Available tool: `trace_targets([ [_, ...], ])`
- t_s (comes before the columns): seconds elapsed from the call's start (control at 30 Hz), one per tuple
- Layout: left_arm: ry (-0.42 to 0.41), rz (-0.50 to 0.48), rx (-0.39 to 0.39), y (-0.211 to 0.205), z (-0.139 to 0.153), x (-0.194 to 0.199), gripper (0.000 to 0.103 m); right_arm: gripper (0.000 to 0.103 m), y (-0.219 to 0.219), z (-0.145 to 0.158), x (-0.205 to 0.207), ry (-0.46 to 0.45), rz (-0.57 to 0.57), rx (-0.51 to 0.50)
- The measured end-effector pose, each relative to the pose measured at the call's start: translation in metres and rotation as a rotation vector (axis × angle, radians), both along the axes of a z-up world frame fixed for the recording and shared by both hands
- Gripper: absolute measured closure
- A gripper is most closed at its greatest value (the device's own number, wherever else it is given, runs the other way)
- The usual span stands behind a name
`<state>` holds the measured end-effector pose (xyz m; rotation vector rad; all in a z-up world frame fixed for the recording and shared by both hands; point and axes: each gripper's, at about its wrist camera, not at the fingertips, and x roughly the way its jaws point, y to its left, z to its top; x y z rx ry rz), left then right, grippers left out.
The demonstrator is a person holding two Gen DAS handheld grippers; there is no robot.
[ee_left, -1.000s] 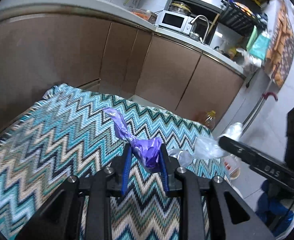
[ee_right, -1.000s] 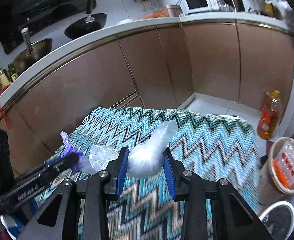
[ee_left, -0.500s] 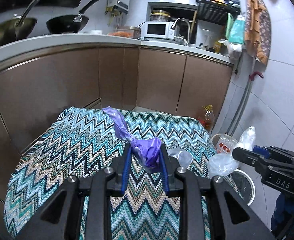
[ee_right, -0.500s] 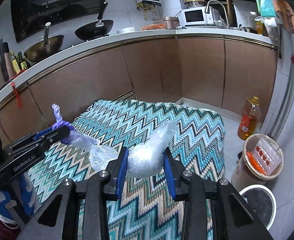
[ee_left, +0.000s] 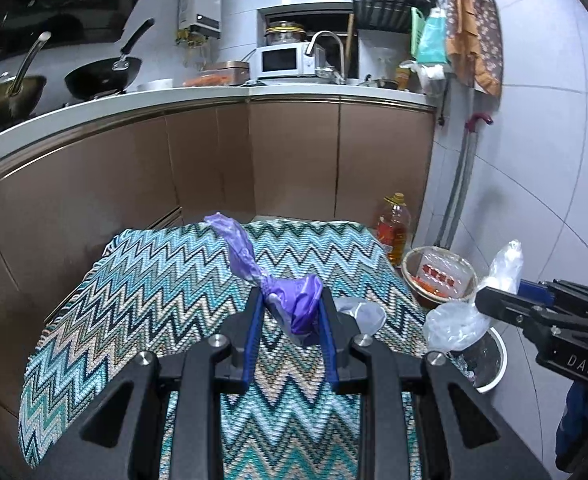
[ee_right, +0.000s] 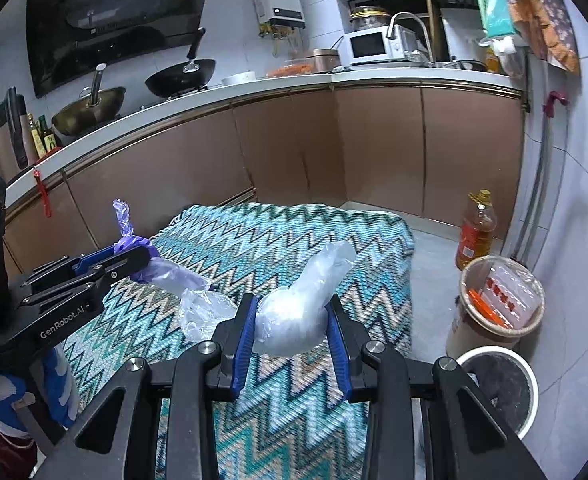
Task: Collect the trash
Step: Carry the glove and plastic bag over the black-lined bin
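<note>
My left gripper (ee_left: 290, 312) is shut on a crumpled purple plastic bag (ee_left: 294, 300), held above the zigzag-patterned cloth (ee_left: 154, 300); it also shows in the right wrist view (ee_right: 134, 256). My right gripper (ee_right: 292, 320) is shut on a clear plastic bag (ee_right: 294, 316), held over the cloth's right part (ee_right: 294, 236). In the left wrist view the right gripper (ee_left: 490, 304) holds that clear bag (ee_left: 458, 324) past the cloth's right edge, above a white bin (ee_left: 494, 364). A loose clear scrap (ee_left: 362, 312) hangs by the purple bag.
A white bin with a dark liner (ee_right: 498, 388) stands on the floor right of the cloth. Behind it are a brown bin holding packaging (ee_right: 498, 304) and an oil bottle (ee_right: 476, 232). Brown cabinets (ee_right: 294, 148) and a counter with pans stand behind.
Both grippers have lifted and levelled out, keeping their bags. The right gripper with the clear bag has moved right, towards the bins.
</note>
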<state>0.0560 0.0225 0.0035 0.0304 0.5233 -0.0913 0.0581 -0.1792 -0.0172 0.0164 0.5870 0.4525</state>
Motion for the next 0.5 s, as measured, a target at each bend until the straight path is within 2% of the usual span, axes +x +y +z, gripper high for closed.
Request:
trace_targets([
  [0.5,0.038,-0.138,0.077,-0.083,-0.006,0.012,0.079,0.071,-0.082,-0.012,-0.014,0.001,-0.161,0.040],
])
